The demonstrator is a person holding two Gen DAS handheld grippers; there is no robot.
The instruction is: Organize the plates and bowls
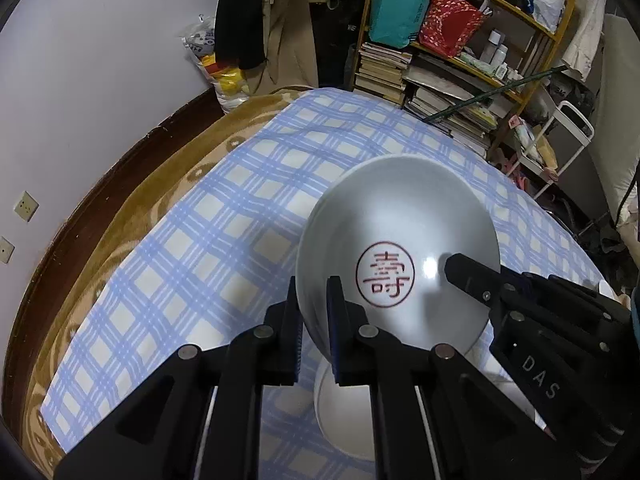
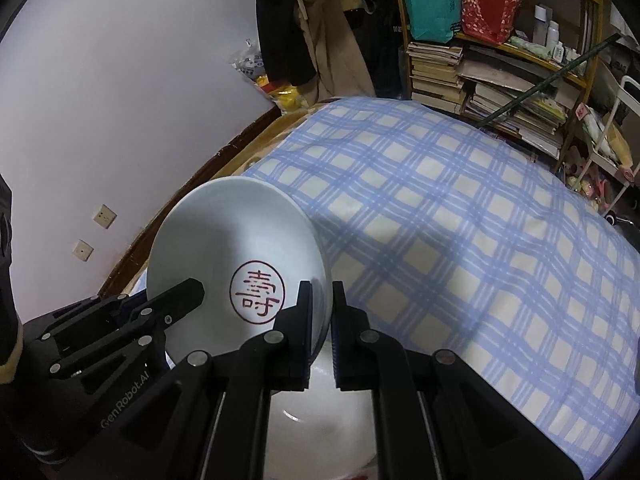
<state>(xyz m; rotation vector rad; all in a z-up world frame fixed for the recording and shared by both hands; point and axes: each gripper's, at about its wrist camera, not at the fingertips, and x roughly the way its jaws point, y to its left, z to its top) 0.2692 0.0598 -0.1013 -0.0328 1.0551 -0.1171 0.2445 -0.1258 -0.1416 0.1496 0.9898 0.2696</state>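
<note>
A white bowl [image 1: 400, 208] with a red character in a red circle on its inside hangs tilted above the blue plaid cloth [image 1: 192, 248], held from both sides. My left gripper [image 1: 313, 292] is shut on its left rim. My right gripper [image 1: 460, 268] clamps the opposite rim, one finger lying inside the bowl. In the right wrist view the same bowl [image 2: 240, 232] has my right gripper [image 2: 322, 296] shut on its right edge and my left gripper [image 2: 192, 292] on the left edge. Beneath it a second white dish [image 1: 344, 420] [image 2: 320, 412] rests on the cloth, partly hidden.
The plaid cloth [image 2: 460, 220] stretches away ahead and to the right. A brown patterned blanket [image 1: 140, 184] borders it by the wall. Behind stand a cluttered bookshelf [image 1: 440, 80] [image 2: 500, 80], hanging clothes [image 1: 248, 20] and a white cart [image 1: 568, 140].
</note>
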